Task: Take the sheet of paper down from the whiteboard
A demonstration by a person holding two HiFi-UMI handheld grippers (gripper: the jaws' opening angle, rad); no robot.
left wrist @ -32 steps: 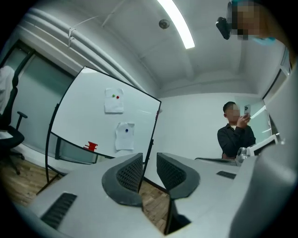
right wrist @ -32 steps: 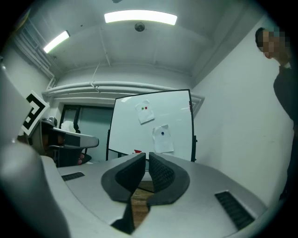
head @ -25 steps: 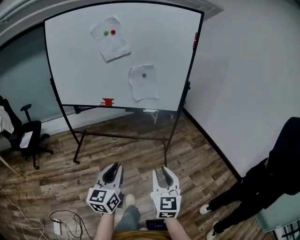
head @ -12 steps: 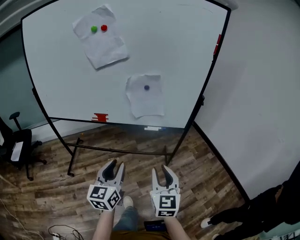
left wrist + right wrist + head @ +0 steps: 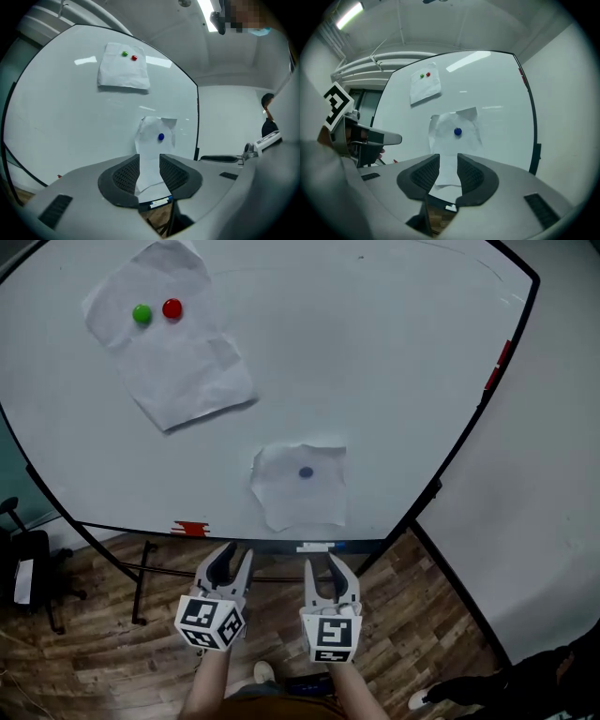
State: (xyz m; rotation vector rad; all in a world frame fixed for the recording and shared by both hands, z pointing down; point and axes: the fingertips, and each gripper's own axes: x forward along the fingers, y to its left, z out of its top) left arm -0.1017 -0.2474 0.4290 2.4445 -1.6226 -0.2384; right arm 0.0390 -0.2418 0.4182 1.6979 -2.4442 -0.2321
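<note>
A crumpled white sheet of paper (image 5: 300, 486) hangs low on the whiteboard (image 5: 375, 362) under a blue magnet (image 5: 306, 472). A larger sheet (image 5: 173, 357) is higher up at the left, pinned by a green magnet (image 5: 142, 313) and a red magnet (image 5: 172, 307). My left gripper (image 5: 232, 563) and right gripper (image 5: 324, 568) are side by side just below the board's lower edge, pointing at it. In the left gripper view the lower sheet (image 5: 152, 145) shows beyond the left gripper (image 5: 149, 164), whose jaws are opening on nothing. The right gripper (image 5: 448, 161) is open and empty, short of the sheet (image 5: 445, 136).
A red object (image 5: 190, 529) and a marker (image 5: 314, 547) lie on the board's tray. The white wall (image 5: 553, 474) runs close along the right. An office chair (image 5: 23, 573) stands at the left on the wooden floor. A person in dark clothes (image 5: 525, 681) is at the bottom right.
The whiteboard has grown much larger in the head view as both grippers came close to it. The left jaws stand wider apart than before.
</note>
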